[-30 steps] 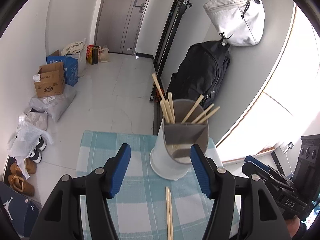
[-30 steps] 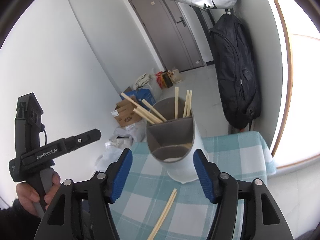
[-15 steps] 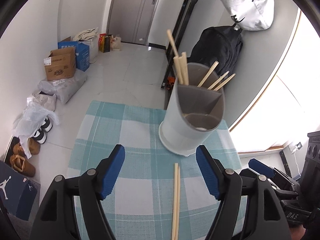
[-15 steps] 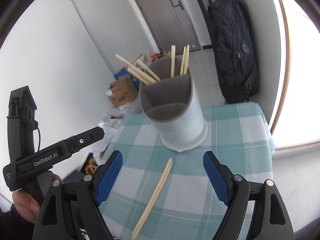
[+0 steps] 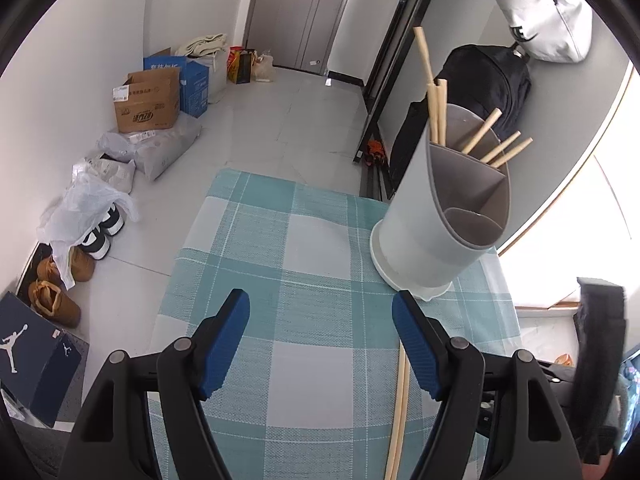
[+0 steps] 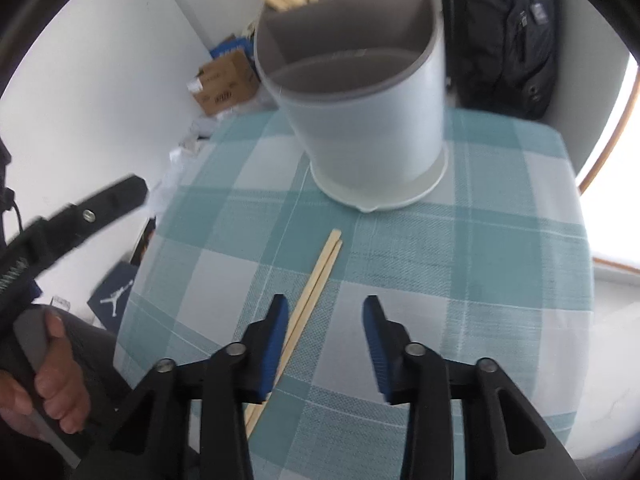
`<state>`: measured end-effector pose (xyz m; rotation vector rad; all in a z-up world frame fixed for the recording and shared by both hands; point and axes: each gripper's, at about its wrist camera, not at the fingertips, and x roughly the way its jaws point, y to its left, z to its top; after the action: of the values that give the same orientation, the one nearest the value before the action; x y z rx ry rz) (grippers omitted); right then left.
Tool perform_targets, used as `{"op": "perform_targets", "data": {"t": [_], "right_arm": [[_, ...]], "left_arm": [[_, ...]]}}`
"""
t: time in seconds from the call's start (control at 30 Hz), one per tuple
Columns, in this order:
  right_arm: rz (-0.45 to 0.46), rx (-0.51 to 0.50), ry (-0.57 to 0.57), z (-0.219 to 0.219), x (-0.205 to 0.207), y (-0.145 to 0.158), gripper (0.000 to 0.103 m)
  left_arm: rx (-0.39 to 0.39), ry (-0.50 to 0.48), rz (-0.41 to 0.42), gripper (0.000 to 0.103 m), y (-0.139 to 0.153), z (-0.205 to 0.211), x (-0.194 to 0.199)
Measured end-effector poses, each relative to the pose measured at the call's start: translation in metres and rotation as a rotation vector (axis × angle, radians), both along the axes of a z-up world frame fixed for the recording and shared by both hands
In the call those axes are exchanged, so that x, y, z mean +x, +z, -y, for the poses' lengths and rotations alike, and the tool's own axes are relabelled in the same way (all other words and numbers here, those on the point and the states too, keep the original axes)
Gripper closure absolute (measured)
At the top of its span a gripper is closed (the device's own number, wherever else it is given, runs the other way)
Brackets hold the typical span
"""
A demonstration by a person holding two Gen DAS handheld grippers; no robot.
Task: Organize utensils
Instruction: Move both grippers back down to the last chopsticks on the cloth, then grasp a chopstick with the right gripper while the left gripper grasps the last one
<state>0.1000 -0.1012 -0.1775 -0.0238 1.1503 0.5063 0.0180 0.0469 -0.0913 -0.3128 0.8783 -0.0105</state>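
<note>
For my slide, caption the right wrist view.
Right gripper, jaws closing, above a wooden chopstick pair beside the white divided utensil holder.

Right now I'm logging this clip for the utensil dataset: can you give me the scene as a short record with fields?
surface: table with teal checked cloth
holder: grey divided utensil holder, upright on the cloth
in holder: chopsticks standing in the rear compartments; front compartment looks empty
loose: pair of chopsticks lying on the cloth, in front of the holder
left gripper: open, nothing between its fingers
right gripper: closing above the cloth, holds nothing; loose pair passes by one of its fingers
</note>
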Motion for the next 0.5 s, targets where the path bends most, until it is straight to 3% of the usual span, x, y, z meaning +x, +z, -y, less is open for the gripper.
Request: {"op": "perform_targets", "data": {"t": [0.27,0.5], "right_arm": [[-0.061,-0.122,0.037,-0.019,0.015,-0.021,0.078],[-0.047,-0.228,0.028,-0.034,0.019,-0.016,0.082]], "left_arm": [[0.006,-0.016,-0.024,0.033,-0.008,-0.005,0.0],[-0.032,0.023,-0.039,0.033,-0.01,-0.025,0.001]]}}
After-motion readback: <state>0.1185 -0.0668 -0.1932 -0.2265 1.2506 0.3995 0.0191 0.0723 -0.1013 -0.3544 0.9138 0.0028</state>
